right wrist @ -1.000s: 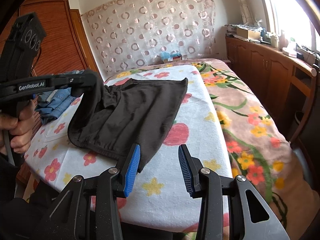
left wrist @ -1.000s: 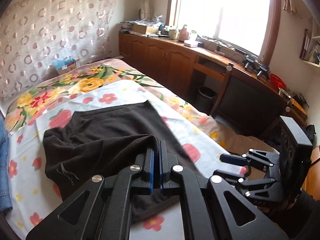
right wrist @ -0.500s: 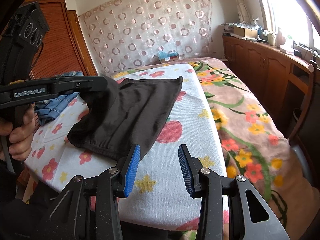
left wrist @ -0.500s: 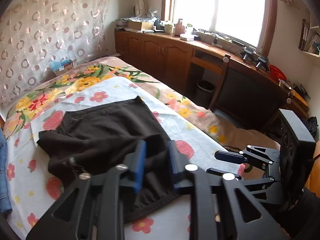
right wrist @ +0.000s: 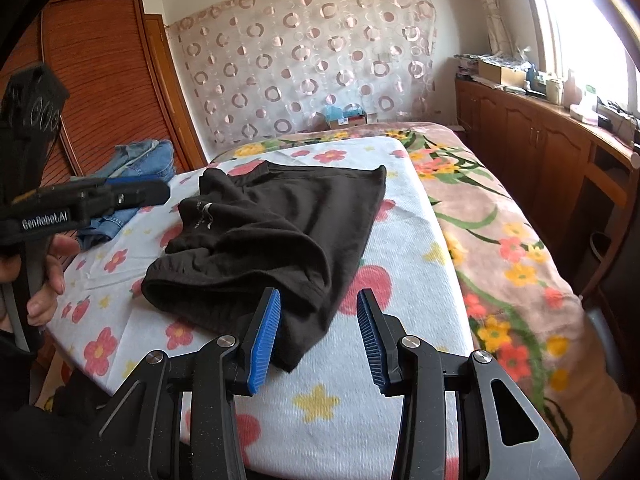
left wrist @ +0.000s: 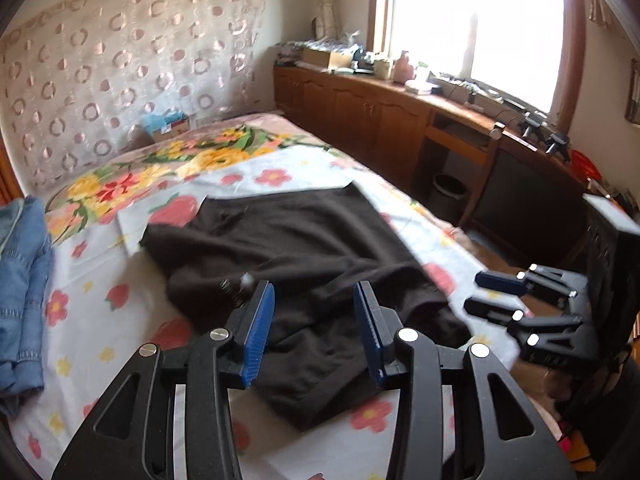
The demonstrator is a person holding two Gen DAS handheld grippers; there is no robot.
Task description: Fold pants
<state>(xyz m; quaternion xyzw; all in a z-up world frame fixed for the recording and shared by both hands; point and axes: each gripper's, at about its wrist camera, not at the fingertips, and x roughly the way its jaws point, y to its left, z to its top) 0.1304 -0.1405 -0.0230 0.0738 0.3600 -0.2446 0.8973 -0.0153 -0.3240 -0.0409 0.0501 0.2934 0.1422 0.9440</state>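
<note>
Black pants (right wrist: 276,236) are lying loosely folded and bunched on the flowered sheet (right wrist: 344,408), toward the bed's near edge, denim pile (left wrist: 20,280) sitting at the far-left edge. Left gripper (left wrist: 314,328) is opening above them, gripping nothing. Right gripper (right wrist: 319,338) is hovering part-open, empty, left pad possibly brushing the hem.
</note>
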